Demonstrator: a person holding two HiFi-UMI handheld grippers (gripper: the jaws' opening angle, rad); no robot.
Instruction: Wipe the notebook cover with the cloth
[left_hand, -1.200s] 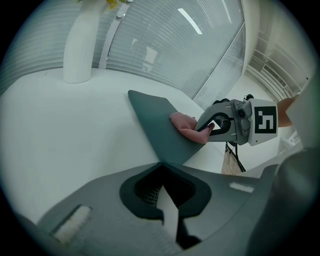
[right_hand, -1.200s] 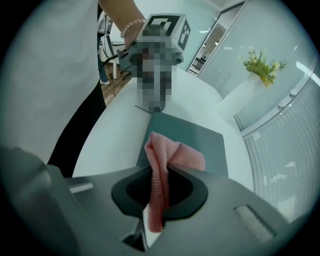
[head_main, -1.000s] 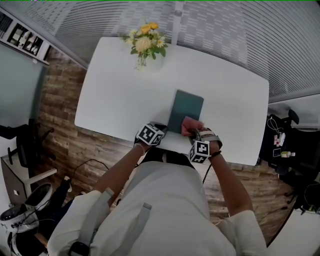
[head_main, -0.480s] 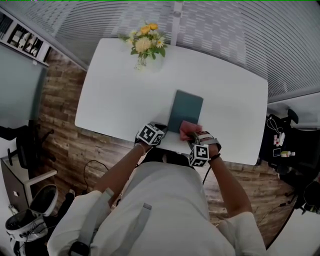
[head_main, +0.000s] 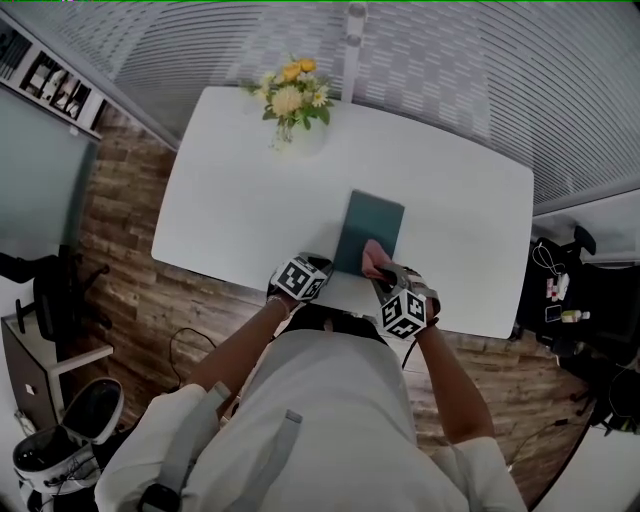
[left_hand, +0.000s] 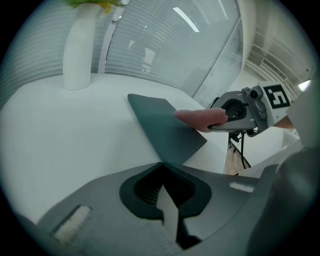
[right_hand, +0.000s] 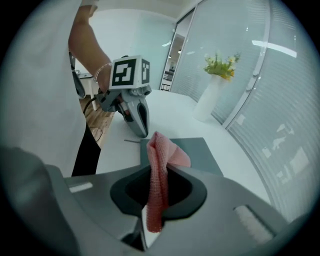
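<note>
My dark teal notebook (head_main: 372, 225) lies closed, flat on the desk (head_main: 240, 190); the pink cloth (head_main: 374, 258), pinched in my right claw (right_hand: 150, 220), touches its near corner.

The notebook (head_main: 370, 232) is plain dark teal. The cloth (right_hand: 159, 170) is pink with a fine knitted weave. The table (head_main: 230, 200) and the vase (left_hand: 79, 55) are white, and the flowers (head_main: 293, 93) are yellow, cream and green. The marker cubes (head_main: 300, 277) carry black-and-white squares. The floor (head_main: 120, 230) is brown wood plank.

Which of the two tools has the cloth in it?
The right tool: its jaws pinch the pink cloth over the teal notebook. The left tool is shut and empty.
</note>
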